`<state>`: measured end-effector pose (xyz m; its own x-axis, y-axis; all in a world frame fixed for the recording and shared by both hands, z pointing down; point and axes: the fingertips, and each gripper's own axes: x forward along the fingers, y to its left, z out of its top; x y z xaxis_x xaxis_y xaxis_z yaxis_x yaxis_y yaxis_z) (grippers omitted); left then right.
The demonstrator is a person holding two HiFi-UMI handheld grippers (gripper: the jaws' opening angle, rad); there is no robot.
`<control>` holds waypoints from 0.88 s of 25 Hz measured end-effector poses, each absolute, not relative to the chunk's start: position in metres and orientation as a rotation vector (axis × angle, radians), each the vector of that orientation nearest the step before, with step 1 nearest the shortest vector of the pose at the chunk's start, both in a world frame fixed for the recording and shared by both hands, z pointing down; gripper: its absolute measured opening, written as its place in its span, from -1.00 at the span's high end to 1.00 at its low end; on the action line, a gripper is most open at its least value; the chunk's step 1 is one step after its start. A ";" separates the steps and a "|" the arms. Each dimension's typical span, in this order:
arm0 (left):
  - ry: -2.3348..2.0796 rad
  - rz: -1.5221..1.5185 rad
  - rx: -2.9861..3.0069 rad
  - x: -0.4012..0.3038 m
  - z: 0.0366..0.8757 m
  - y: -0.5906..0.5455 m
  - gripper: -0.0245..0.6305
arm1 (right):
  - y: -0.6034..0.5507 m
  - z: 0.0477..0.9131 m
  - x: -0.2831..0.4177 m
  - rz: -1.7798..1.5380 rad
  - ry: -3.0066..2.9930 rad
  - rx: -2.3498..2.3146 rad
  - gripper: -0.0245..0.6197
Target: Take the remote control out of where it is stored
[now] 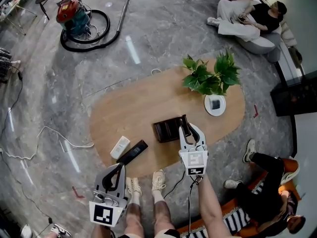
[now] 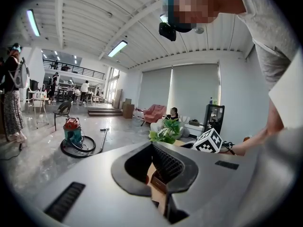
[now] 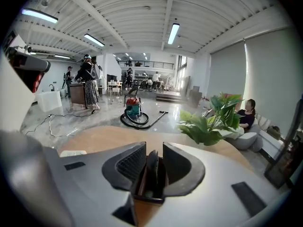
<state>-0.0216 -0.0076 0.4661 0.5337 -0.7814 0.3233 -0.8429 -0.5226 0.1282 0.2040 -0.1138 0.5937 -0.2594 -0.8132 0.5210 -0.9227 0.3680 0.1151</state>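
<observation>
Grasping stage: the right gripper's fingers stand part-open around the upright remote control in its dark holder, so next they need to close, then lift straight up

Showing pale wood across the bench, grey veined marble over the floor, dark brown on the holder. Showing a black remote and a white remote near left. Carrying black-and-white square markers on the grey left tongs and right tongs. Showing green on the plant, red and teal on the vacuum cleaner.
</observation>
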 end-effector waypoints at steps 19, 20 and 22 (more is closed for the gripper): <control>-1.359 0.340 2.475 -0.023 0.473 -0.008 0.91 | -0.123 0.640 0.213 0.362 -2.060 1.465 0.64; -1.357 0.334 2.478 -0.022 0.471 -0.009 0.91 | -0.123 0.639 0.213 0.358 -2.059 1.465 0.64; -1.351 0.317 2.476 -0.021 0.468 -0.011 0.91 | -0.122 0.636 0.213 0.350 -2.063 1.468 0.64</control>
